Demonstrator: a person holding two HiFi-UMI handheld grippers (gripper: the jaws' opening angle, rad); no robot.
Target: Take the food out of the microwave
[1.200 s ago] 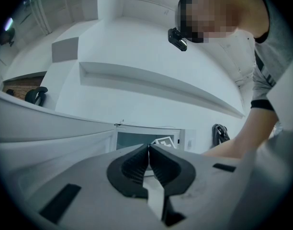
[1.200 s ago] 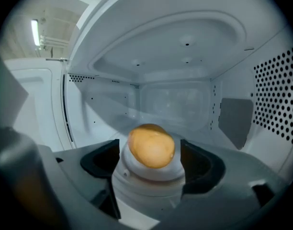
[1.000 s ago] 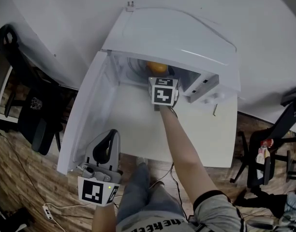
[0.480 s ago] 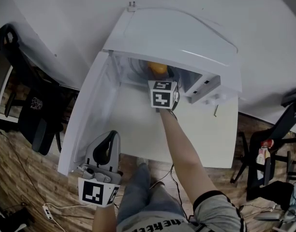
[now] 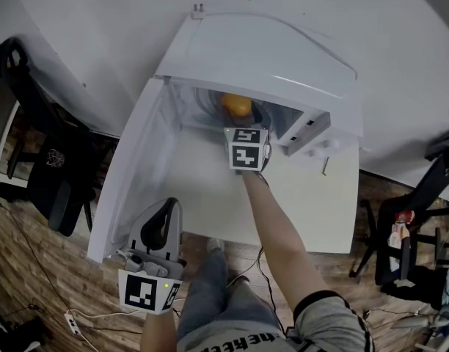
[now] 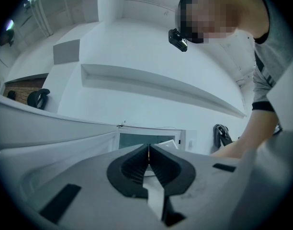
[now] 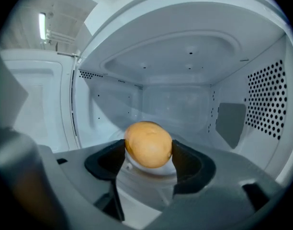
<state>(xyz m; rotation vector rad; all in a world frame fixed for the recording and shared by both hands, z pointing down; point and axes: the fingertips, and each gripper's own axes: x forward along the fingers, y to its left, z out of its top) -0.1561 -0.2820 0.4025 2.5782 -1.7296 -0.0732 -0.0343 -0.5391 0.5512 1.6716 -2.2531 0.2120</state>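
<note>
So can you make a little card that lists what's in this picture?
place: white microwave on a white table
door: open
food: round orange-yellow lump inside the microwave
right gripper: jaws just closed, pressing on the food's two sides
left gripper: jaws together, empty, near the door's edge

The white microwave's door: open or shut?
Open: the white microwave door stands swung out leftward; the round orange-yellow food shows inside.

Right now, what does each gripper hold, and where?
Right gripper, its jaws just closing, grips the orange food by its two sides; left gripper, shut, holds nothing.
</note>
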